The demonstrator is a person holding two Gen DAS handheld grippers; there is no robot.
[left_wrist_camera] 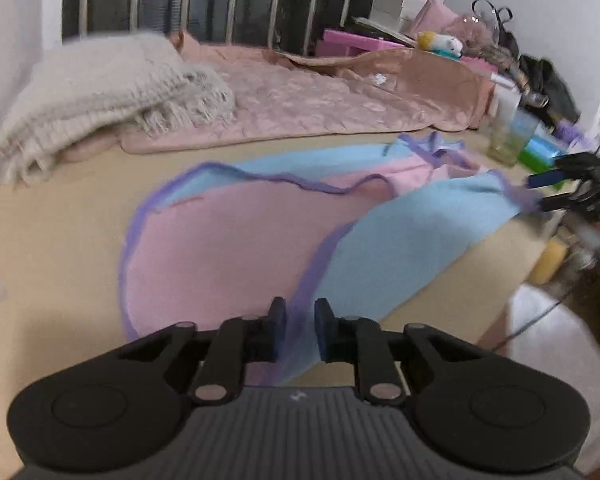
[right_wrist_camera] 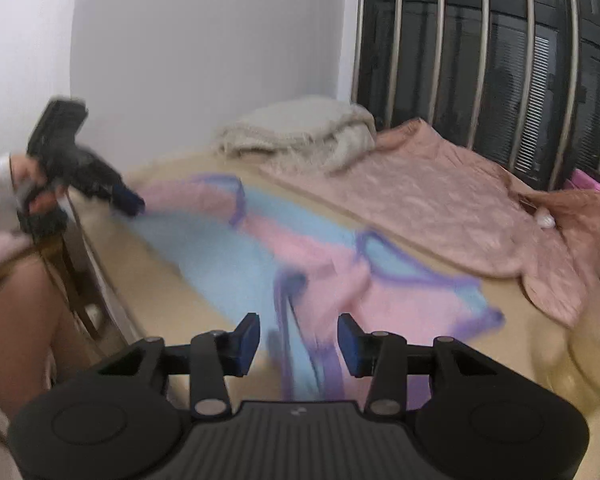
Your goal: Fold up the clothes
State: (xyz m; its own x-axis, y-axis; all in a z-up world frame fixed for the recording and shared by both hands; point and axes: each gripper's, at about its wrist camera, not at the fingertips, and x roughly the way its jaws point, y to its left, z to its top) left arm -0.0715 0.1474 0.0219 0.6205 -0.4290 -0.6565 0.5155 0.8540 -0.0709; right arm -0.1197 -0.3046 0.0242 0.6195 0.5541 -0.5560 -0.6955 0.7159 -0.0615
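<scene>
Pinching the purple hem between its pads, the left gripper (left_wrist_camera: 300,330) is closed on the garment (left_wrist_camera: 236,240), while the right gripper (right_wrist_camera: 298,344) is parted, cloth loose between its fingers. The garment is spread lengthwise between both grippers on the bed (left_wrist_camera: 60,240), with a blanket (left_wrist_camera: 112,92), a quilt (left_wrist_camera: 320,100) and cluttered bottles (left_wrist_camera: 508,132) beyond.

The pink and blue cloth with a purple edge (right_wrist_camera: 300,256) looks smeared in the right wrist view, so its folds are hard to tell apart. The near end of it goes under the black right gripper (right_wrist_camera: 298,340) and is hidden there. The black left gripper (right_wrist_camera: 134,205), far on the left, is blurry too, and the picture's edge cuts off the person holding it. In the left wrist view, the bottles and small things (left_wrist_camera: 516,136) at the far right are too blurry to name.
</scene>
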